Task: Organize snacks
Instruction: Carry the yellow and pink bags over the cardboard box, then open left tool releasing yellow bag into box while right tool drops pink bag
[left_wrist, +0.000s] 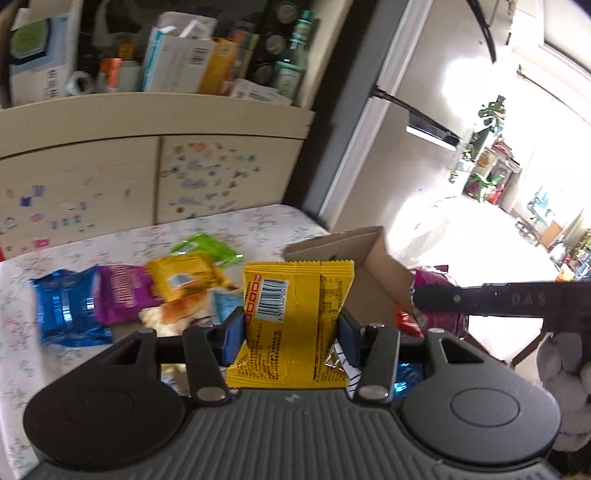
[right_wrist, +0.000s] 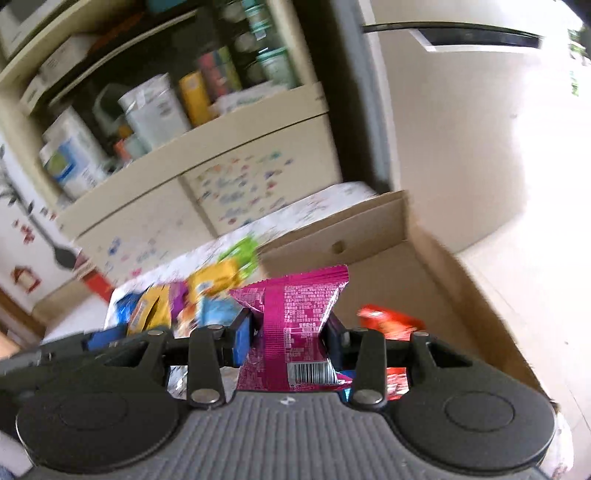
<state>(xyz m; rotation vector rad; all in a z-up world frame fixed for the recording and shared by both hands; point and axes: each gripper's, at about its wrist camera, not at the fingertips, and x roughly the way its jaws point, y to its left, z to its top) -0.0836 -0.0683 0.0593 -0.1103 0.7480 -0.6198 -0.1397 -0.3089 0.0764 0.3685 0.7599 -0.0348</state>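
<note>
In the left wrist view, the left gripper has its jaws closed on a yellow packet, which stands upright between the blue pads with its barcode facing the camera. It is lifted above the table, which has a flowered cloth. On the table behind it lie more snacks: a blue packet, a purple packet, a yellow bag and a green packet. A cardboard box stands to the right of the held packet, at the table edge. The right gripper's side reaches in from the right, with a pink packet at its tip.

In the right wrist view, the right gripper has its jaws pressed on the pink packet, and the wrapper is squeezed narrow between the pads. It is held in the air, in front of the box. A red packet lies inside the box, just right of the gripper. The other snacks are blurred on the table at the left.
</note>
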